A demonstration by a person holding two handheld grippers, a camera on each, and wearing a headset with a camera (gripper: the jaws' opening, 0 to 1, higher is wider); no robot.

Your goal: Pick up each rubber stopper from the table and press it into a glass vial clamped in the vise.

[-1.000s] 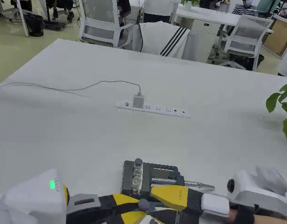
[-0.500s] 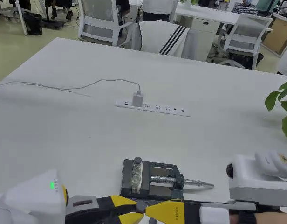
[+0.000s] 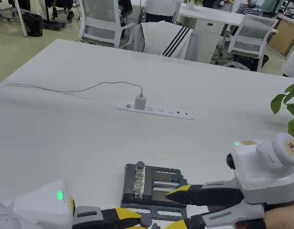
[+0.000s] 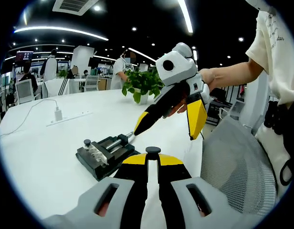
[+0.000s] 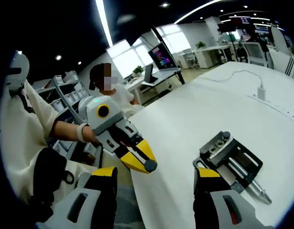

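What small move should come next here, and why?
Probably carry the left gripper forward over the black metal vise: its jaws are shut on a small grey rubber stopper, short of the clear glass vials clamped there.

This is an open-plan office: a long white table [image 3: 66, 124] with a power strip [image 3: 154, 109] on it, mesh swivel chairs [image 3: 101, 24] at further desks, a computer monitor [image 5: 162, 56], a potted plant [image 4: 140, 85] and strip lights [image 4: 61, 30] across the ceiling.
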